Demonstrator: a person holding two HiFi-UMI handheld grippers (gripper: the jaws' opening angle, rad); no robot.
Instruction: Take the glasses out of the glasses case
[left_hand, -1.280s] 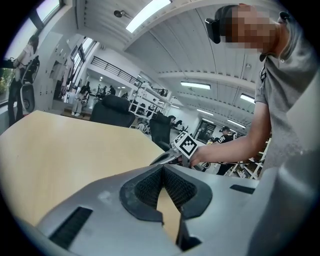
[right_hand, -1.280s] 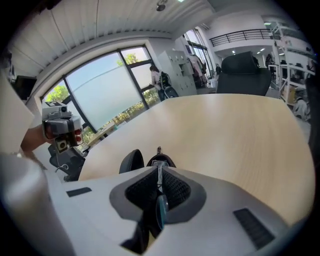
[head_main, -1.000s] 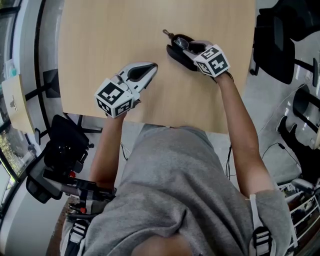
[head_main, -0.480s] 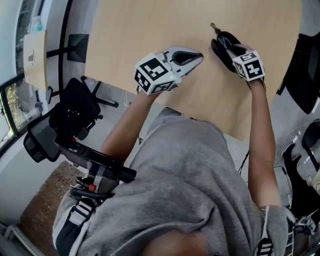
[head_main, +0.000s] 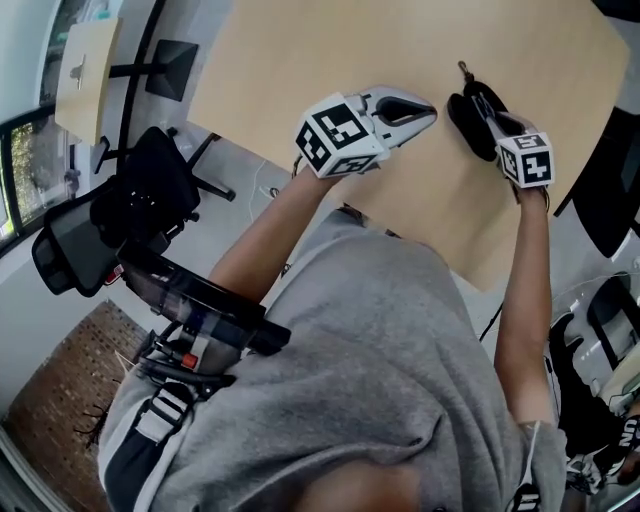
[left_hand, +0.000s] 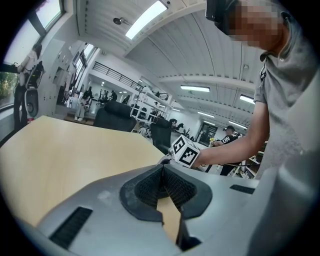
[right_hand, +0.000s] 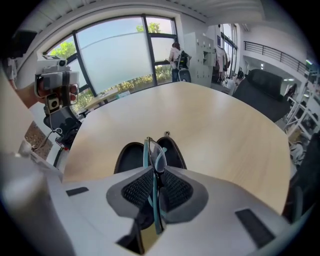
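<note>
The right arm stretches over the table and tips the right tongs steeply down onto the open glasses case, which lies toward the table's right edge. These tongs have just been closing and now pinch the folded glasses, which stand on edge above the case, long axis pointing toward the far edge. The left tongs, held almost level, are pressed together and empty.

Left gripper jaws together, empty; right gripper jaws just closing on glasses.
</note>
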